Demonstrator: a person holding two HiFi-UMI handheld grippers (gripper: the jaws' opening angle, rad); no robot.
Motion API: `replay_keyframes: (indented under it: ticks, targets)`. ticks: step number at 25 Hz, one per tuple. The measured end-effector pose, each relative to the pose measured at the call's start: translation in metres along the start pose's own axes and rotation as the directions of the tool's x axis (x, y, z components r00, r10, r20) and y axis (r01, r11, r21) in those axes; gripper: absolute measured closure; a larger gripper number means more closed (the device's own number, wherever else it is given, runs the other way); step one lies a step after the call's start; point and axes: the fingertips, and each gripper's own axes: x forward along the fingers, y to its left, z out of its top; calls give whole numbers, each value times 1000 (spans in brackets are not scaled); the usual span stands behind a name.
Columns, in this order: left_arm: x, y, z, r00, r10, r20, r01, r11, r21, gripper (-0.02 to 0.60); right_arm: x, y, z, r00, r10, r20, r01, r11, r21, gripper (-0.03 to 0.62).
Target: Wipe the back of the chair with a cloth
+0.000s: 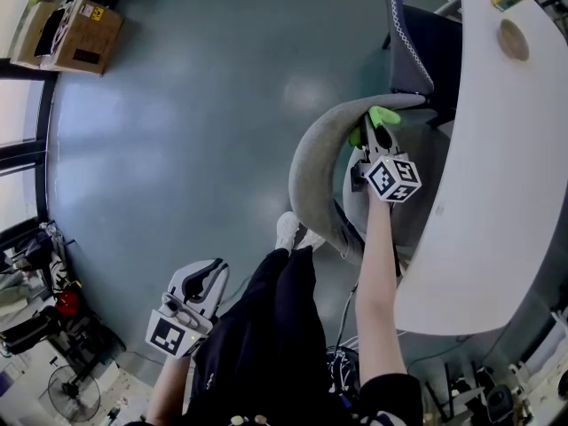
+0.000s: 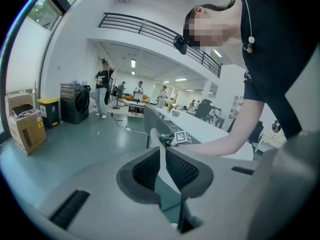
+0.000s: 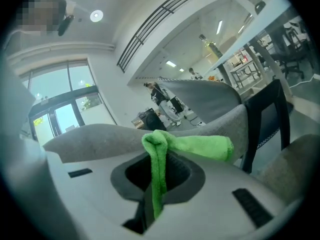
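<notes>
A grey chair with a curved back stands beside the white table. My right gripper is at the top rim of that back, shut on a green cloth. In the right gripper view the cloth is pinched between the jaws of the right gripper, and its folded end lies over the grey back rim. My left gripper hangs low by the person's leg, away from the chair. In its own view the left gripper is shut on nothing and looks toward the distant chair back.
A white table runs along the right, close against the chair seat. A dark chair stands beyond it. Cardboard boxes sit at the far left on the blue-grey floor. A fan and clutter fill the lower left corner.
</notes>
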Motion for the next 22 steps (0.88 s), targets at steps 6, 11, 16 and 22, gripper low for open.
replay_keyframes:
  ticks: [6,11,16,22]
  targets:
    - [-1,-1,-1,1000,-5,8,5,1000,2,545,-6,29,-18,997,42,-60,-49,993,-108,568]
    - [-3,0,-2,1000,-11,9,11,1000,0,545,-11,57,-30,992,82,-97,-97,981,-166,568]
    - [-4,-5,8,998,-30,48,30,1000,-2,545,-24,82,-40,985,132,-109,-147,979,-144,568]
    - [-11,-1,0,999,-30,24,30,999,13,545,-39,109,-51,971,199,-130,-215,969,-123,568]
